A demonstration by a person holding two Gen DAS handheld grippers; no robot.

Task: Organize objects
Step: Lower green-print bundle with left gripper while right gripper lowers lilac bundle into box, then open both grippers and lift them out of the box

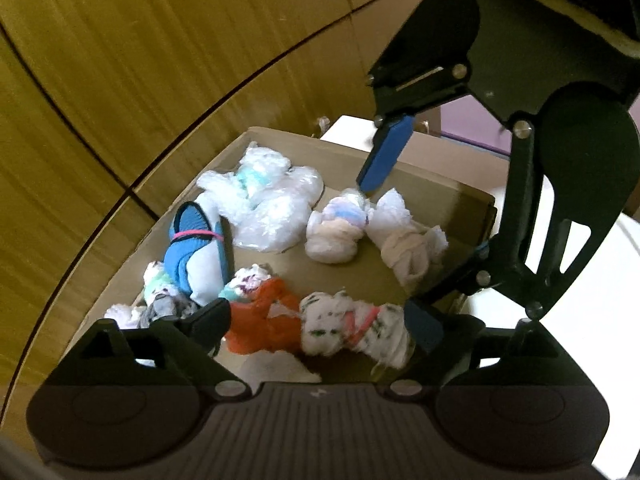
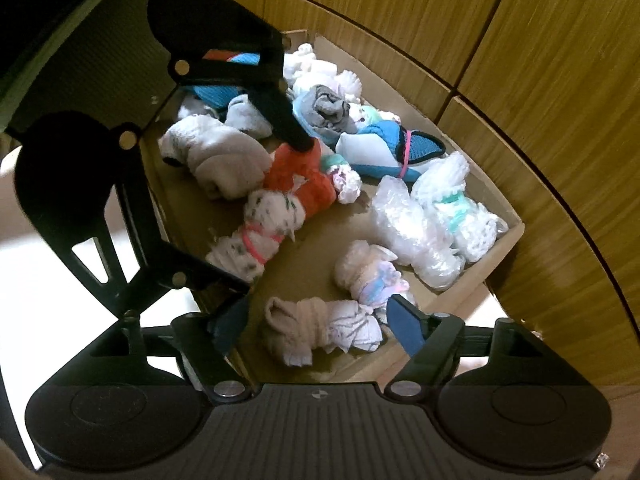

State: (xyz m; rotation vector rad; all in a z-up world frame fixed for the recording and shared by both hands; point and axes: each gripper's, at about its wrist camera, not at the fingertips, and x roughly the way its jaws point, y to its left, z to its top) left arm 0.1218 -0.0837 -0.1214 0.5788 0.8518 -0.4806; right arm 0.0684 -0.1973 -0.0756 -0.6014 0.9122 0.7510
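Observation:
A brown cardboard box [image 1: 440, 196] [image 2: 508, 236] holds several rolled sock bundles. My left gripper [image 1: 316, 330] is open above an orange bundle [image 1: 260, 324] and a white speckled bundle with a pink band [image 1: 352, 328]; both lie between its fingers. My right gripper [image 2: 320, 328] is open over a beige-and-white bundle [image 2: 316, 328]. The right gripper also shows in the left wrist view [image 1: 376, 176], a blue fingertip touching a white-and-pastel bundle [image 1: 340, 228]. The left gripper also shows in the right wrist view [image 2: 296, 136], a finger on the orange bundle [image 2: 296, 180].
A blue-and-white bundle with a pink band [image 1: 196, 248] [image 2: 392, 148] and clear plastic-wrapped socks [image 1: 268, 196] [image 2: 432, 216] lie by the box's far wall. Wooden cabinet panels [image 1: 140, 60] [image 2: 540, 60] stand right behind the box. A white surface [image 1: 600, 280] lies beside it.

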